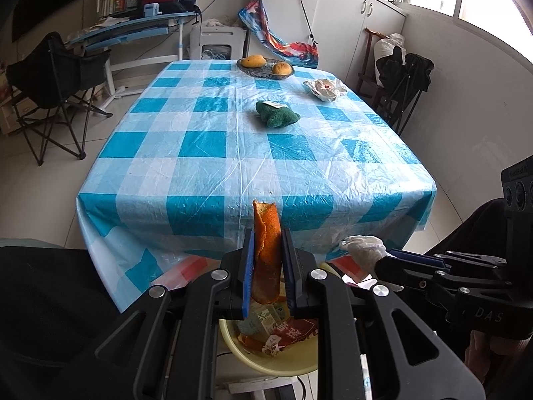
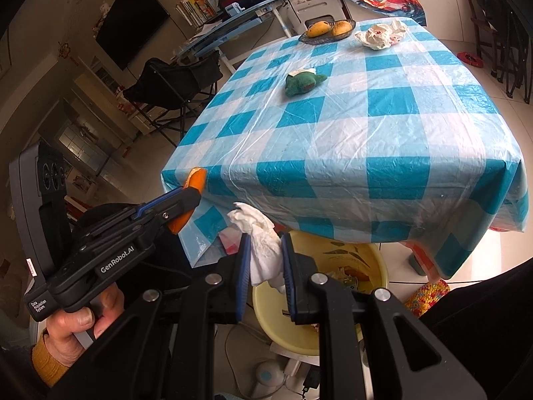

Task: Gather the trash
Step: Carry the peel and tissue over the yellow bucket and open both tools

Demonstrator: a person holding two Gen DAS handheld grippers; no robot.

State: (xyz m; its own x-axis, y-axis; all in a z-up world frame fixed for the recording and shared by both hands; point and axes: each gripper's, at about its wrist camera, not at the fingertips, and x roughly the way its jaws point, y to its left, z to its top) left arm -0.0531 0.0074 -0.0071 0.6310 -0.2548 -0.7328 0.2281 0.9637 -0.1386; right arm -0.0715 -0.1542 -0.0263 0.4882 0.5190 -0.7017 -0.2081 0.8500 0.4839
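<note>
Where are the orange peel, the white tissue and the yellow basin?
orange peel [image 1: 266, 250]: left wrist view, middle of the strip between the fingers.
white tissue [image 2: 265, 256]: right wrist view, its crumpled middle.
yellow basin [image 2: 379, 263]: right wrist view, far rim.

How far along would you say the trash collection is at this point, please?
Done: the yellow basin already holds wrappers and peel. In hand: the left tongs grip an orange peel, the right tongs a white tissue, both above the basin. Left: the crumpled wrapper on the table.

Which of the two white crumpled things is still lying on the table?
The crumpled wrapper near the fruit bowl; the tissue is between the right gripper's jaws.
</note>
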